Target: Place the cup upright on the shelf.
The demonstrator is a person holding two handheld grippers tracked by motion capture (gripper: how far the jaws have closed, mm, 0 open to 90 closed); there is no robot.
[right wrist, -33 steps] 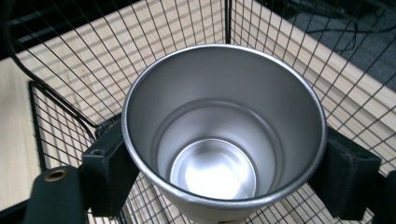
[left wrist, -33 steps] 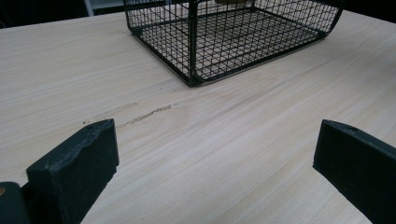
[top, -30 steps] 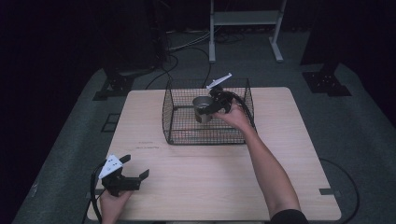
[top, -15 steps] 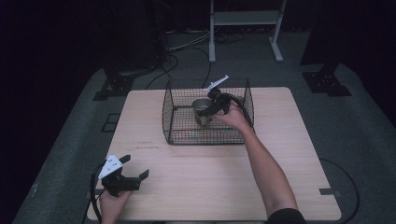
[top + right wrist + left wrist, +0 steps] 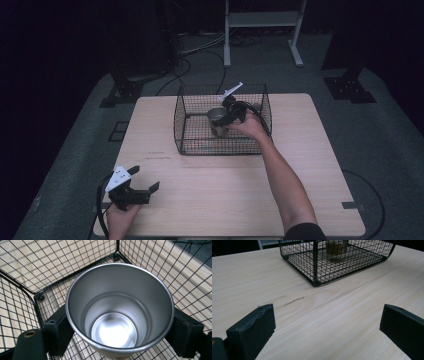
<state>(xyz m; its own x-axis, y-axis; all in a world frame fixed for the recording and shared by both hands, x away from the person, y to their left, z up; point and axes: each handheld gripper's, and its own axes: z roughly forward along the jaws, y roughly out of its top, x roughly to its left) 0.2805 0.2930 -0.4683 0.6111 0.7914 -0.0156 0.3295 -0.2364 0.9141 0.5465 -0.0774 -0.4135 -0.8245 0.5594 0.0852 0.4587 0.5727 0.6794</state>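
Here, a black wire basket [image 5: 190,125] is seen on the far half of the wooden table [image 5: 310,165], toward 12 o'clock from the table's middle. A steel cup [image 5: 217,120] is held upright inside the basket, right of its centre, gripped by the right gripper [image 5: 225,118] with one jaw pressed on each side of the cup wall. In the right gripper view the cup [image 5: 119,310] is looked into from above: its inside is bare metal, with nothing in it, and the black jaws are seen at 9 and 3 o'clock against its outer wall. Basket mesh [image 5: 22,272] is seen all round and under it. Whether the cup base is touching the basket floor cannot be told; the base is hidden by the cup's own rim in the right gripper view and is too small in the high view.

The left gripper [image 5: 142,186] is held low over the table's near left corner, at about 7 o'clock from the basket and well apart from it, jaws spread wide with nothing between them. In the left gripper view the basket [image 5: 314,265] is cut off by the top edge, and the cup [image 5: 335,247] is only made out through the mesh as a blurred tan and pale shape. The person's right forearm [image 5: 285,180] is seen reaching from 6 o'clock to the basket.
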